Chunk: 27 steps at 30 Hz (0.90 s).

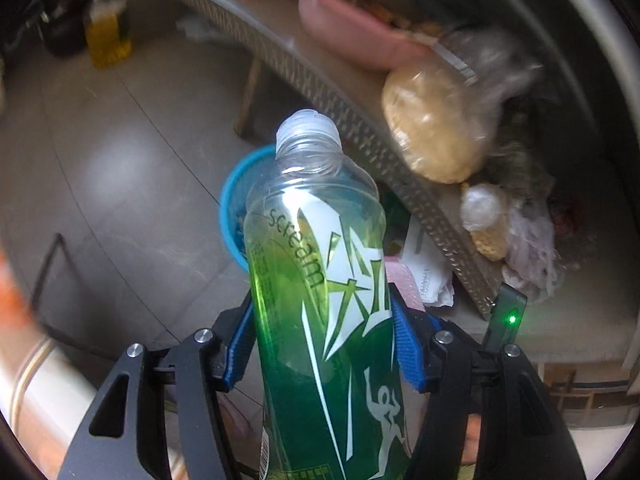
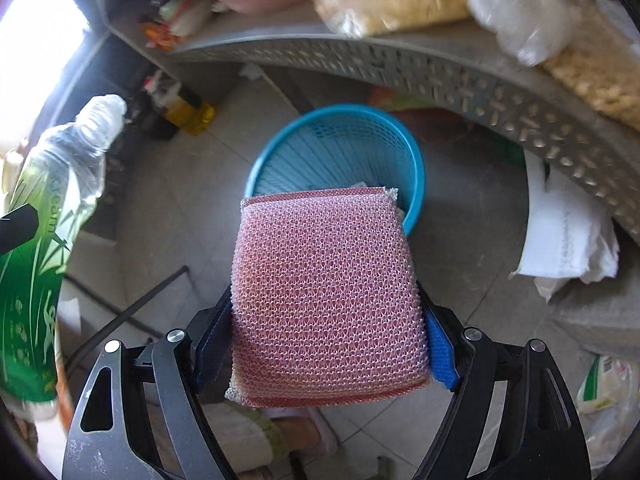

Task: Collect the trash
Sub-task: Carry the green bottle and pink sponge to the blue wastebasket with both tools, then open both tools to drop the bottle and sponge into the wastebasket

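The left gripper (image 1: 322, 344) was pinching 1 green-labelled plastic bottle (image 1: 320, 280) between its 2 blue pads (image 1: 408, 344), the uncapped neck pointing forward and up over the tiled floor (image 1: 120, 168). The right gripper (image 2: 326, 344) was clamped on 1 pink mesh scrubbing sponge (image 2: 326, 296), held flat and squeezed at both sides.

Straight ahead of the sponge stood 1 blue wastebasket (image 2: 416, 160) on the floor, its far rim under the edge of a grey perforated table (image 2: 440, 76). From the right wrist I could see into the basket's ribbed inside; the sponge hid most of what lay in it. The left wrist view showed only a slice of the basket (image 1: 232, 208) behind the bottle.

The right wrist view also caught the bottle (image 2: 44, 240) at its left edge, beside the sponge and apart from it. 1 crumpled white paper (image 2: 568, 240) lay under the table's edge, right of the basket. On the table sat 2 clear bags of pale yellow food (image 1: 436, 128), blurred, and 1 pink tub (image 1: 352, 32). 1 yellow oil bottle (image 2: 196, 116) stood on the floor beyond the basket.
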Tool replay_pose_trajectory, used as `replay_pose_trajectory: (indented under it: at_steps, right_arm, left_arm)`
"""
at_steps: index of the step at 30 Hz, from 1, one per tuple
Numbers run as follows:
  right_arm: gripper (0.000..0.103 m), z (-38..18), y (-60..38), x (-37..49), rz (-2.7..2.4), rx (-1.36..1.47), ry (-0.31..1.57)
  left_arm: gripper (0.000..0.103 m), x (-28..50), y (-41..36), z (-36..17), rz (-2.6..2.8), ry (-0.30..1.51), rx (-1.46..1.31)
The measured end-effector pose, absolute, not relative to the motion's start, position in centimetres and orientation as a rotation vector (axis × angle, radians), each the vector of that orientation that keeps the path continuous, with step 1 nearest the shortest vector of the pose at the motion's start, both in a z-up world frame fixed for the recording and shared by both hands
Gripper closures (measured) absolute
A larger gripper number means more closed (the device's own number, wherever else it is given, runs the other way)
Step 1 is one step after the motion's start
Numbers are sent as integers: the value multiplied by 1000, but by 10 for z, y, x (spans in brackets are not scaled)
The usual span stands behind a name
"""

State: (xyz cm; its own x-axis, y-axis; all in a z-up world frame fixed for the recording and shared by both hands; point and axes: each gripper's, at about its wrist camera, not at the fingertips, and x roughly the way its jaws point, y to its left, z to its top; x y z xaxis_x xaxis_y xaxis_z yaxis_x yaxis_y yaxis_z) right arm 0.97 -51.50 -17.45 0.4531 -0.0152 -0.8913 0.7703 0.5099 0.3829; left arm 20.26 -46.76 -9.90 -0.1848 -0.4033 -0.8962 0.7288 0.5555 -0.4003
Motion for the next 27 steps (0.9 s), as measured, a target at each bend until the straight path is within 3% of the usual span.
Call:
replay_pose_trajectory:
  at_steps: [6, 8, 11, 24, 27]
  right_arm:
    - [21, -220, -555, 60, -646, 851, 1012]
    - [21, -238, -562, 71, -671, 810, 1024]
    - [21, -250, -563, 68, -731, 774, 1044]
    - [21, -194, -500, -10, -764, 705, 936]
    - [21, -174, -488, -23, -753, 685, 907]
  left_arm:
    - [42, 213, -531, -157, -1006, 1483, 408]
    - [36, 218, -535, -163, -971, 1462, 390]
    - [35, 222, -524, -161, -963, 1464, 336]
    - [34, 192, -430, -49, -1078, 1205, 289]
    - [29, 174, -399, -22, -1099, 1136, 267]
